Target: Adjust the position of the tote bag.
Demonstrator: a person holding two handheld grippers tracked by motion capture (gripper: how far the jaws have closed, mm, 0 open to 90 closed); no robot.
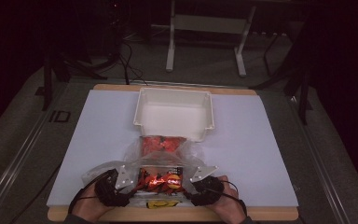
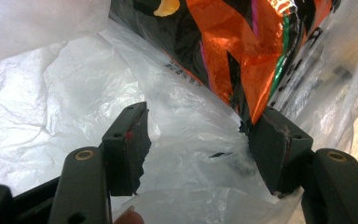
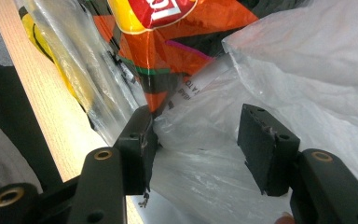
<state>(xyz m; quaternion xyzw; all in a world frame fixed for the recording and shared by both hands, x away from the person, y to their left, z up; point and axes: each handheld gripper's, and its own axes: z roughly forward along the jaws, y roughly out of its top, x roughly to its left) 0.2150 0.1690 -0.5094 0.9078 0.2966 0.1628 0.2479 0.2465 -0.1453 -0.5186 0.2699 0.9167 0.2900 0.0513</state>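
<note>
A clear plastic bag (image 1: 161, 156) full of orange snack packets (image 1: 164, 179) lies near the front edge of the white sheet (image 1: 251, 149). My left gripper (image 1: 133, 184) is at the bag's left side and my right gripper (image 1: 189, 185) at its right side. In the left gripper view the left gripper (image 2: 196, 126) has its jaws wide apart around loose bag film (image 2: 74, 93), with an orange packet (image 2: 233, 42) just beyond. The right gripper (image 3: 198, 128) also stands open over bag film (image 3: 307, 56). Its left jaw touches the corner of a packet (image 3: 168, 37).
A white plastic bin (image 1: 175, 91) stands open just behind the bag. The wooden table edge (image 3: 32, 93) runs close beside the bag's front. Table legs and cables (image 1: 170, 46) lie on the dark floor beyond.
</note>
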